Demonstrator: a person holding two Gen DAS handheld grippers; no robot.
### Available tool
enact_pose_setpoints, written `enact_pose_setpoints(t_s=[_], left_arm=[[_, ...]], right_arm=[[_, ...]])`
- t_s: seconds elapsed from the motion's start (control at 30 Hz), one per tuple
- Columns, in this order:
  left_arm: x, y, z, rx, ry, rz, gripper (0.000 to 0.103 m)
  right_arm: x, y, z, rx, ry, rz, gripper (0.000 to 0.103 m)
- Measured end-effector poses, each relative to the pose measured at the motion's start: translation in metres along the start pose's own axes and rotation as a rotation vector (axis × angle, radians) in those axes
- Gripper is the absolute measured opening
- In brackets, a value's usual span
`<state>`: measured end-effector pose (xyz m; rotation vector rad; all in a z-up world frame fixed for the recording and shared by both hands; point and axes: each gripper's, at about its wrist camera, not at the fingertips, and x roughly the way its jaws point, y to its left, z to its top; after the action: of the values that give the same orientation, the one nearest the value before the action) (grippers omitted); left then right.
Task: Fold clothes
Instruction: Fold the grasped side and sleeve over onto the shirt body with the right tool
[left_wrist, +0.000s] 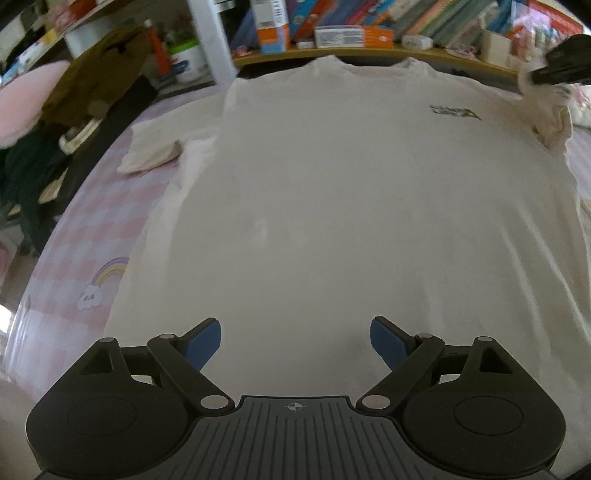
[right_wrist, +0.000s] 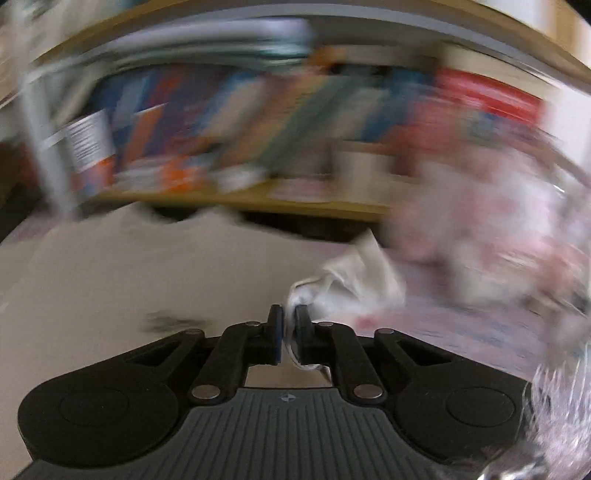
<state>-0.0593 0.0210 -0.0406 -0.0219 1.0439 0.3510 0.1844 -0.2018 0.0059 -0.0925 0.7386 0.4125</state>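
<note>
A white T-shirt (left_wrist: 332, 206) lies front up and flat on a pink checked bedsheet (left_wrist: 110, 229), collar toward the shelf, with a small dark logo (left_wrist: 456, 112) on the chest. My left gripper (left_wrist: 295, 341) hovers open over the shirt's lower hem, blue pads wide apart, nothing between them. The right gripper (left_wrist: 532, 75) shows at the top right, pinching the shirt's right sleeve (left_wrist: 552, 122) and lifting it. In the right wrist view, heavily blurred, my right gripper (right_wrist: 289, 325) is shut on the bunched white sleeve (right_wrist: 354, 280). The other sleeve (left_wrist: 151, 147) lies flat at left.
A bookshelf (left_wrist: 369, 29) full of books and boxes runs along the far side of the bed. A brown garment (left_wrist: 99, 74) and dark clothes pile up at left beside a pink cushion (left_wrist: 22, 107). Pink crumpled fabric (right_wrist: 498, 240) lies at right.
</note>
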Motion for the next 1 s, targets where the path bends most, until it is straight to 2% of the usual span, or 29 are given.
enact_pose_setpoints(t_s=[0.03,0.07,0.13,0.23,0.3,0.5,0.63,0.73,0.83,0.93,1.0], left_arm=[[0.001,0.004,-0.001,-0.009,0.002,0.0,0.091],[0.002,0.007,-0.001,-0.018,0.004,0.001,0.091],[0.003,0.015,-0.003,-0.035,0.008,0.001,0.09],[0.005,0.026,-0.005,-0.062,0.015,0.002,0.09],[0.007,0.033,-0.006,-0.079,0.019,0.002,0.091],[0.011,0.033,-0.006,-0.086,0.018,-0.01,0.091],[0.011,0.027,-0.003,-0.07,0.012,-0.018,0.091],[0.01,0.02,-0.002,-0.051,0.009,-0.024,0.091],[0.007,0.016,-0.002,-0.034,0.002,-0.028,0.091],[0.002,0.013,-0.004,-0.024,-0.007,-0.018,0.091],[0.0,0.014,-0.007,-0.026,-0.007,-0.009,0.091]], right_arm=[[0.004,0.014,-0.002,-0.012,0.02,0.059,0.037],[0.008,0.028,-0.003,-0.025,0.041,0.118,0.045],[0.015,0.052,-0.007,-0.04,0.079,0.232,0.047],[0.005,0.037,-0.019,0.073,0.09,0.323,0.051],[-0.004,0.02,-0.027,0.106,0.109,0.329,0.052],[-0.023,-0.012,-0.059,0.082,0.156,0.251,0.053],[-0.032,-0.009,-0.073,0.042,0.111,0.213,0.053],[-0.035,0.006,-0.074,-0.098,0.055,0.151,0.049],[-0.022,0.026,-0.07,-0.253,0.098,0.162,0.048],[-0.002,0.026,-0.067,-0.163,0.165,0.197,0.046],[0.014,0.013,-0.066,0.018,0.197,0.187,0.047]])
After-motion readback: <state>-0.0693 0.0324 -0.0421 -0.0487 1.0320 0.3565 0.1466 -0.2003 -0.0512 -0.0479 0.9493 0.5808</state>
